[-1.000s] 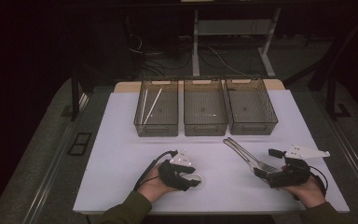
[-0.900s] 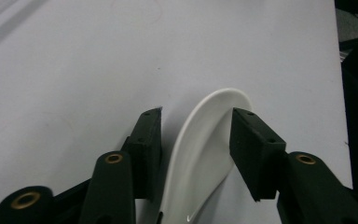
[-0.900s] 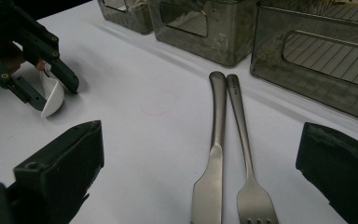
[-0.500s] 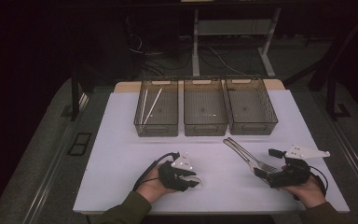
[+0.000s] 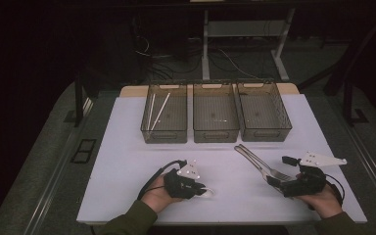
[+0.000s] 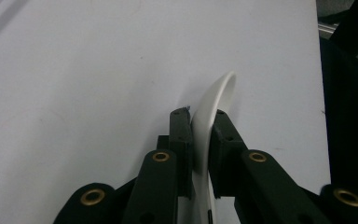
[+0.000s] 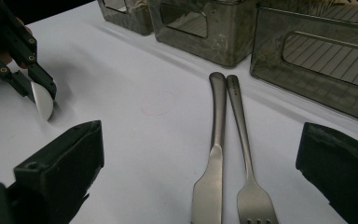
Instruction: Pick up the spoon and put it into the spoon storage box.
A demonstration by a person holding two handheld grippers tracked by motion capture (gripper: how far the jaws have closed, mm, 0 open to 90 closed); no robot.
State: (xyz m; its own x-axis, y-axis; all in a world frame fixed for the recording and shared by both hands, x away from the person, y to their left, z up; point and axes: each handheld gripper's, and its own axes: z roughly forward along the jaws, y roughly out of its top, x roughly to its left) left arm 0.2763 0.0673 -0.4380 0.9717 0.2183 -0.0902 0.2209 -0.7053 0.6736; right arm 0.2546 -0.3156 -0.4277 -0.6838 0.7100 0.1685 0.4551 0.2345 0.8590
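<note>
The left tongs [image 6: 199, 140] are gripping a white spoon [image 6: 212, 121] near the front of the desk [image 5: 127, 161]; their jaws have just been closing, and the pads are now pressing on both sides of it. The spoon is sitting on edge against the desk. The right tongs [image 7: 200, 186] are standing wide open, with a knife [image 7: 213, 158] and fork [image 7: 247, 163] lying side by side on the desk between the jaws. Three bins [image 5: 215, 132] are lined up beyond; the left one is holding chopsticks [image 5: 157, 111].
</note>
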